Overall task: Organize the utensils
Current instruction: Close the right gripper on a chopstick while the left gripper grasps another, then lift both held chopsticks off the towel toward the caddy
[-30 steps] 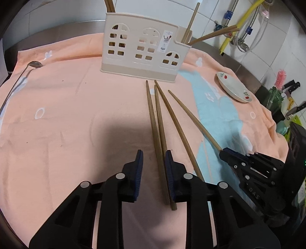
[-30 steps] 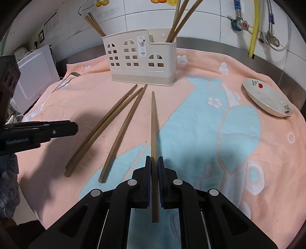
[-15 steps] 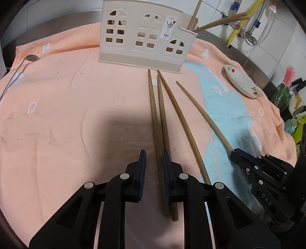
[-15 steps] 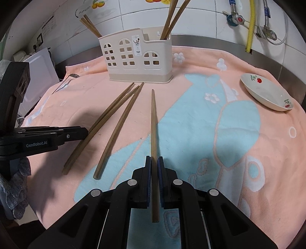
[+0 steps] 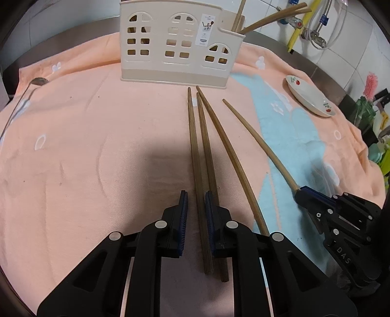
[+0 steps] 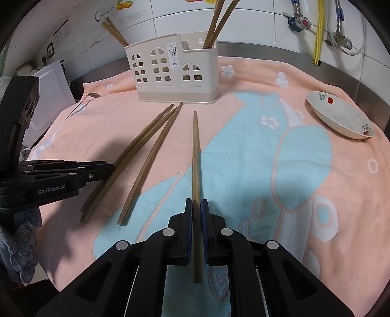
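Four loose chopsticks lie on the peach-and-blue towel (image 6: pixel 316 170) in front of the cream utensil holder (image 6: pixel 175 73), all with their thin tips toward it. Three of them sit to the left: a close pair (image 5: pixel 197 156) lying side by side and a third chopstick (image 5: pixel 229 151) fanning out just beside them. The fourth chopstick (image 6: pixel 196 170) is pinched near its thick end by the right gripper (image 6: pixel 197 207), whose jaws are pressed flat against its sides. The left gripper (image 5: pixel 196 197) straddles the leftmost stick of the pair; its jaws have just been closing, and a narrow gap shows between the left pad and the wood, while the second stick of the pair runs under the right finger (image 5: pixel 209 212). Whether the right pad already touches the wood is hard to tell. The holder has two sections with chopsticks standing in them: three sticks lean out of the lower right section (image 6: pixel 214 22) and about two out of the far left corner (image 6: pixel 113 29). One small white dish (image 6: pixel 341 117) with red flowers rests on the towel to the right, and one metal spoon (image 5: pixel 36 81) lies at the far left edge.
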